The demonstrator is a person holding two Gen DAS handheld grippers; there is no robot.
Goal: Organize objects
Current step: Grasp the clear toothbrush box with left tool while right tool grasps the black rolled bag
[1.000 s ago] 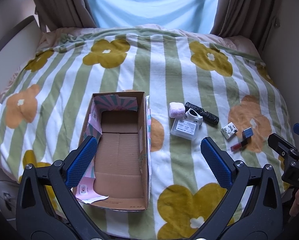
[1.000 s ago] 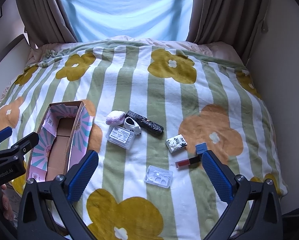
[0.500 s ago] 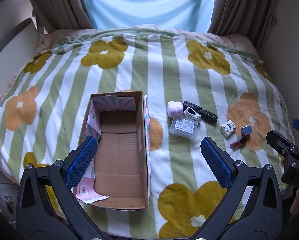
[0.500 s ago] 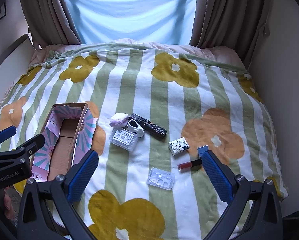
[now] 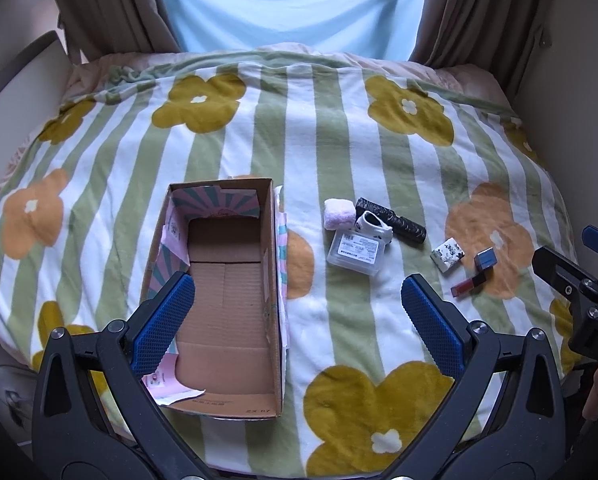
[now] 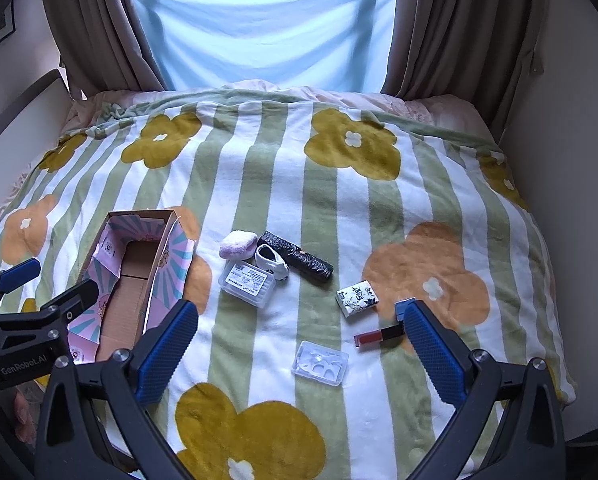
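An open, empty cardboard box [image 5: 223, 292] [image 6: 133, 280] lies on the flowered blanket at the left. Right of it lie a pink puff [image 6: 238, 245], a black roll [image 6: 299, 258], a small white-and-black item [image 6: 272, 267], a clear labelled case [image 6: 247, 282], a printed tissue pack [image 6: 357, 298], a red lipstick [image 6: 379, 335], a small blue cube [image 5: 486, 258] and a clear plastic tray [image 6: 319, 363]. My left gripper [image 5: 297, 324] is open and empty above the box's near right edge. My right gripper [image 6: 301, 354] is open and empty above the clear tray.
The striped blanket [image 6: 299, 184] covers a bed that drops off at the near and right edges. Brown curtains [image 6: 439, 32] and a pale blue sheet [image 6: 267, 24] hang at the back. A wall [image 6: 559, 128] stands at the right.
Both grippers have drawn back and up a little, so the bed and the objects look slightly farther away. Nothing on the blanket has moved. Both stay open.
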